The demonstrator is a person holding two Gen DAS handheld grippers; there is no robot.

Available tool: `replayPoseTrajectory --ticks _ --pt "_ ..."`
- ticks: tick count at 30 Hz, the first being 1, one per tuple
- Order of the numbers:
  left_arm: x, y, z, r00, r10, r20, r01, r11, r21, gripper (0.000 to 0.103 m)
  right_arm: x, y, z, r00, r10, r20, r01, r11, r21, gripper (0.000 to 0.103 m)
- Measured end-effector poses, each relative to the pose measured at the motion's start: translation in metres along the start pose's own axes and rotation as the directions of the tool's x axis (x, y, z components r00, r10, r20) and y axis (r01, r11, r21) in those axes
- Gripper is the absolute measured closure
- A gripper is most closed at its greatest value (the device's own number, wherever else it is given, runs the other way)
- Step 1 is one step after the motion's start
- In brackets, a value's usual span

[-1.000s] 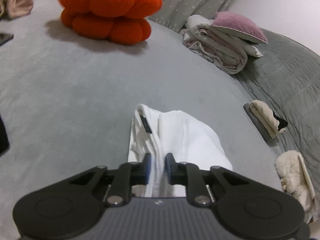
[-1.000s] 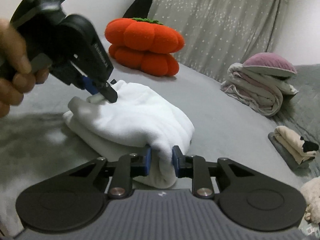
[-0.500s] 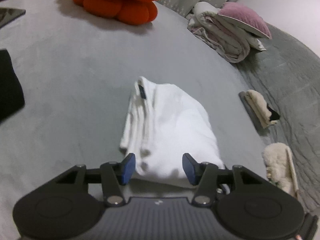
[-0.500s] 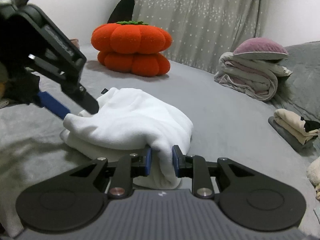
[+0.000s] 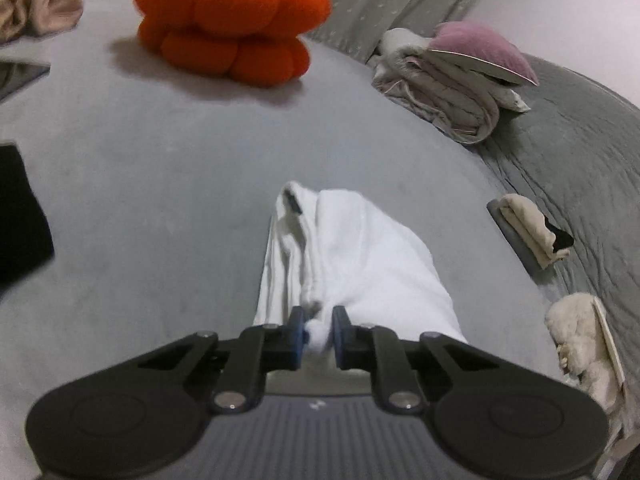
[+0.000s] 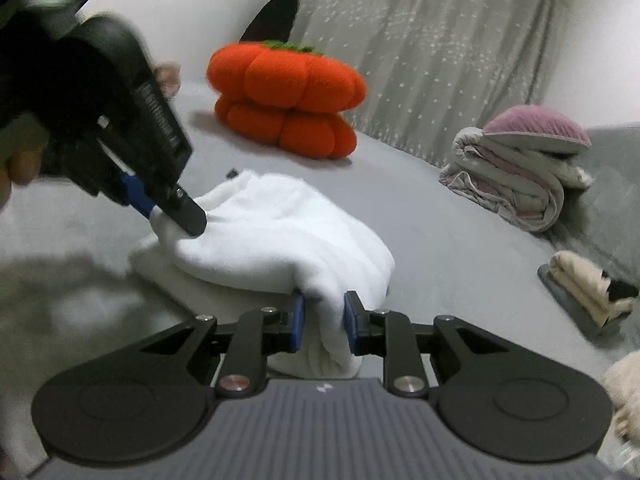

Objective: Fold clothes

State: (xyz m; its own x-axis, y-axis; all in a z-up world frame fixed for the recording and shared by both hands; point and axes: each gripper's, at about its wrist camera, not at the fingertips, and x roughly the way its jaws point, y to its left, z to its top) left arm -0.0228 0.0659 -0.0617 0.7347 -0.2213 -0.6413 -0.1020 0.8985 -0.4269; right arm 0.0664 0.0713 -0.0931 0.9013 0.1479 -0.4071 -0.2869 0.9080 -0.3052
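White fleece garment [image 6: 276, 236], folded in a bundle, lies on the grey bed cover [image 5: 160, 184]. My left gripper [image 5: 318, 334] pinches its left edge, fingers narrow on the cloth. My right gripper [image 6: 324, 322] grips the near fold. Orange pumpkin cushion [image 6: 286, 98] sits well beyond.

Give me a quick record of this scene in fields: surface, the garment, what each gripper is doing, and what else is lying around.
surface: grey bed cover
garment: white garment, folded into a bundle, lying on the bed cover
left gripper: shut on a bunched edge of the white garment
right gripper: shut on a fold at another edge of it
nearby: orange pumpkin cushion; folded bedding with a pink pillow on top; small folded beige stack
backdrop: grey dotted curtain
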Motion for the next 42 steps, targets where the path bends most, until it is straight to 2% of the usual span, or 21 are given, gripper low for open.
replayPoseTrajectory --ticks 3,6,9,11,12,15,16,19,21,22,23,25,28,30,32,33,35,37,38,41,42 --pt "0.016 0.004 -0.006 0.996 0.052 -0.072 -0.051 0.999 0.019 0.088 0.006 0.013 -0.005 0.999 -0.009 -0.042 0.004 0.993 -0.118 0.079" --pt "0.02 0.003 -0.008 0.993 0.068 -0.094 -0.065 0.997 0.032 0.086 0.01 0.031 -0.018 0.996 -0.042 -0.077 0.017 0.956 -0.293 0.078" --pt "0.015 0.007 -0.002 0.993 0.054 -0.104 -0.052 0.998 0.021 0.08 0.011 0.028 -0.018 0.995 -0.03 -0.098 -0.002 0.951 -0.309 0.078" --pt "0.008 0.01 0.003 0.995 0.032 -0.089 -0.033 0.999 -0.008 0.081 0.01 0.025 -0.017 0.994 -0.018 -0.111 -0.017 0.951 -0.308 0.078" --pt "0.001 0.01 0.006 0.998 0.029 -0.049 -0.029 1.0 -0.007 0.081 0.01 0.024 -0.017 0.993 -0.013 -0.117 -0.024 0.951 -0.308 0.078" --pt "-0.018 -0.007 0.01 0.997 0.003 0.075 -0.009 0.997 0.076 0.08 0.01 0.027 -0.018 0.992 -0.016 -0.127 -0.026 0.945 -0.326 0.078" --pt "-0.019 -0.012 0.009 0.995 -0.04 0.087 0.032 0.995 0.092 0.08 0.011 0.03 -0.019 0.992 -0.023 -0.128 -0.022 0.94 -0.34 0.078" --pt "0.0 -0.021 0.004 0.985 -0.169 0.045 0.165 0.983 0.078 0.08 0.009 0.033 -0.022 0.992 -0.03 -0.126 -0.019 0.929 -0.371 0.077" --pt "0.026 -0.022 0.002 0.992 -0.123 -0.009 0.124 0.988 0.092 0.08 0.008 0.033 -0.024 0.992 -0.027 -0.123 -0.023 0.923 -0.384 0.076" --pt "0.035 -0.018 0.0 0.995 -0.095 -0.03 0.097 0.992 0.079 0.084 0.005 0.031 -0.024 0.992 -0.017 -0.123 -0.032 0.923 -0.382 0.074" --pt "0.044 -0.014 -0.002 0.996 -0.066 -0.052 0.07 0.995 0.067 0.095 0.003 0.027 -0.024 0.992 -0.005 -0.126 -0.043 0.926 -0.376 0.073" --pt "0.053 -0.008 -0.003 0.996 -0.039 -0.078 0.043 0.998 0.054 0.096 -0.006 0.016 -0.021 0.989 0.031 -0.147 -0.082 0.934 -0.349 0.062" --pt "0.053 -0.009 -0.003 0.996 -0.033 -0.083 0.038 0.997 0.063 0.097 -0.027 -0.013 -0.008 0.986 0.112 -0.123 -0.132 0.977 -0.168 0.064" --pt "0.053 -0.012 -0.006 0.996 -0.025 -0.081 0.031 0.997 0.071 0.098 -0.037 -0.037 0.005 0.981 0.18 -0.073 -0.18 0.984 -0.003 0.069" --pt "0.052 -0.013 -0.007 0.997 -0.022 -0.08 0.028 0.997 0.072 0.098 -0.037 -0.056 0.018 0.972 0.232 -0.033 -0.225 0.963 0.148 0.096" --pt "0.052 -0.013 -0.007 0.997 -0.02 -0.08 0.026 0.997 0.079 0.099 -0.032 -0.059 0.022 0.965 0.26 -0.038 -0.248 0.949 0.193 0.101" --pt "0.051 -0.011 -0.005 0.996 -0.018 -0.082 0.025 0.996 0.086 0.099 -0.015 -0.054 0.024 0.95 0.299 -0.091 -0.273 0.936 0.221 0.101" --pt "0.049 -0.008 -0.001 0.996 -0.021 -0.086 0.028 0.996 0.083 0.1 0.006 -0.045 0.014 0.934 0.299 -0.198 -0.254 0.941 0.223 0.102" --pt "0.048 -0.007 0.0 0.996 -0.025 -0.087 0.031 0.997 0.073 0.1 0.012 -0.043 0.006 0.928 0.301 -0.218 -0.25 0.939 0.235 0.103" --pt "0.039 -0.013 0.003 0.998 -0.053 -0.034 0.056 0.995 0.087 0.1 0.013 -0.045 -0.009 0.928 0.319 -0.191 -0.248 0.914 0.322 0.103" --pt "0.035 -0.015 0.004 0.998 -0.062 -0.016 0.064 0.994 0.093 0.099 0.013 -0.042 -0.008 0.931 0.308 -0.194 -0.24 0.92 0.309 0.103"
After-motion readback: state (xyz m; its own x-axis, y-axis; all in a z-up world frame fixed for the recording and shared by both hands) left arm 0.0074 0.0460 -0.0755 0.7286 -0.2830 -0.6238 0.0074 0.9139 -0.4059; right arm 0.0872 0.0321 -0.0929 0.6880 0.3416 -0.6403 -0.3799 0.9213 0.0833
